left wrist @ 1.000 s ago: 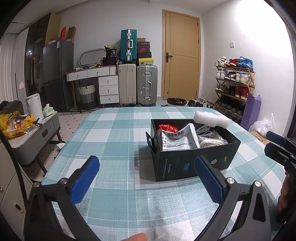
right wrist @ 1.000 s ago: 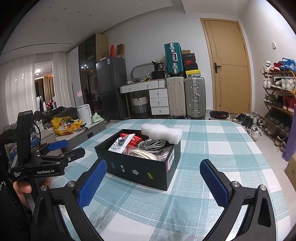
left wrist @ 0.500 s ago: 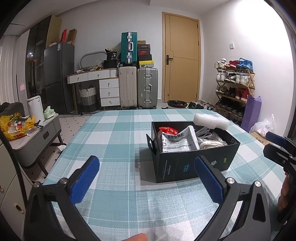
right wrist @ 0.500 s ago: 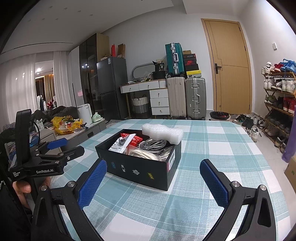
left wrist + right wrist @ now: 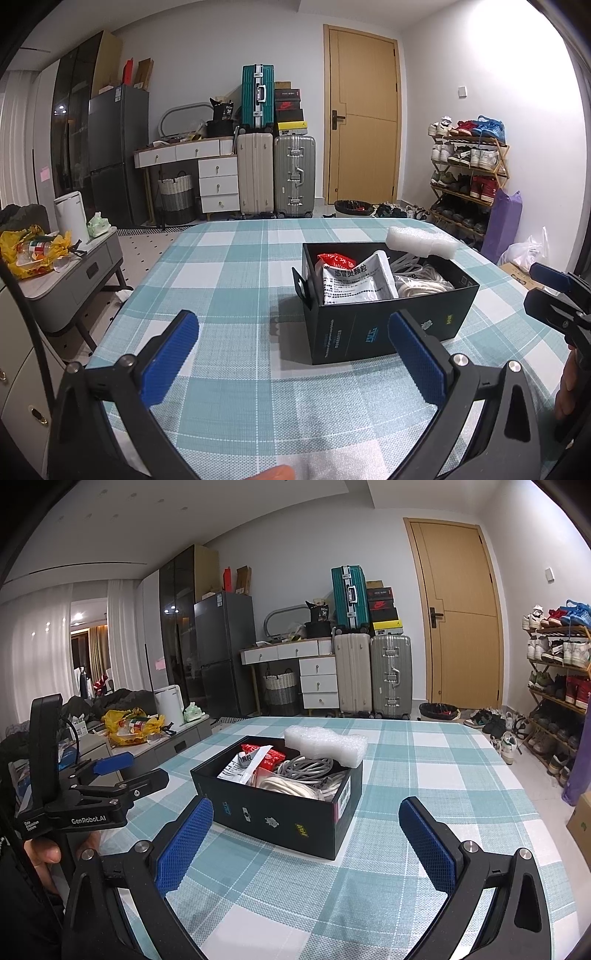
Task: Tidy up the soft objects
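The black box (image 5: 280, 805) of soft objects sits on the teal-and-white checked tablecloth (image 5: 424, 775), just beyond both grippers. Nearest the cameras, the left gripper (image 5: 295, 354) has its blue-padded fingers spread wide and empty, low over the cloth short of the box; the right gripper (image 5: 306, 838) is likewise wide apart and empty, with the box between and beyond its fingers. Inside the box a white printed packet (image 5: 354, 284) stands tilted at the near end, a red packet (image 5: 336, 260) behind it, and coiled white and grey cables (image 5: 306, 775) beside them. A white foam sheet (image 5: 325, 744) rests across the box's far rim. Well behind the box, against the wall, stand suitcases (image 5: 277, 173), a wooden door (image 5: 362, 118) and a shoe rack (image 5: 469, 173).
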Tool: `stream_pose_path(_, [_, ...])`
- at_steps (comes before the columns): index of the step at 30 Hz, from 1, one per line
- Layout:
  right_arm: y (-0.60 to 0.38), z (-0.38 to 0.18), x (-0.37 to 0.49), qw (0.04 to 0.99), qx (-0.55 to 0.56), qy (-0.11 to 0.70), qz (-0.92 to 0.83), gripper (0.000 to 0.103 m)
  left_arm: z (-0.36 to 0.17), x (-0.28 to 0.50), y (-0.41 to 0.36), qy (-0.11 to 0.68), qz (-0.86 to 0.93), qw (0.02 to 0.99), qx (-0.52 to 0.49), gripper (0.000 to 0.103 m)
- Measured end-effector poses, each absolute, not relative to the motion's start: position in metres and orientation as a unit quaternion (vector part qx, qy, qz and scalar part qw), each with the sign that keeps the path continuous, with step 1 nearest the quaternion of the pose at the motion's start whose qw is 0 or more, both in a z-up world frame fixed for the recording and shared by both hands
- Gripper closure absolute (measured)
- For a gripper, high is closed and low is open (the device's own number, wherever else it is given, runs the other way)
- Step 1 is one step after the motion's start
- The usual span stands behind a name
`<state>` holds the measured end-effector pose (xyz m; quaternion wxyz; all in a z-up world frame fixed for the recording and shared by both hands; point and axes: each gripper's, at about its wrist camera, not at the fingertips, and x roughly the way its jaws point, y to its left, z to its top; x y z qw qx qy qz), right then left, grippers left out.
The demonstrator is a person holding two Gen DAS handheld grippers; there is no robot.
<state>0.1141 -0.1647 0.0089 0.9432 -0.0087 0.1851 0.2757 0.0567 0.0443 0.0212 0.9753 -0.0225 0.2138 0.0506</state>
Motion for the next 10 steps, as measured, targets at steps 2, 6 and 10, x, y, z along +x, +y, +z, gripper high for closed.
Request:
stream_pose_path(2, [-0.1642, 0.0094, 0.1135, 0.943, -0.009, 0.185, 0.276, 0.001, 0.0211, 0.0564, 0.0448, 0.213, 0.051, 0.975, -0.022, 0.0])
stream_pose_path(6, [-0.1633, 0.0094, 0.1132, 0.943, -0.009, 0.185, 0.276, 0.001, 0.0214, 0.0565, 0.0455, 0.212, 0.051, 0.976, -0.023, 0.0])
stream_pose_path(10, [-0.1628, 0.0094, 0.1135, 0.943, -0.009, 0.185, 0.276, 0.001, 0.0211, 0.0563, 0.0454, 0.212, 0.051, 0.976, -0.023, 0.0])
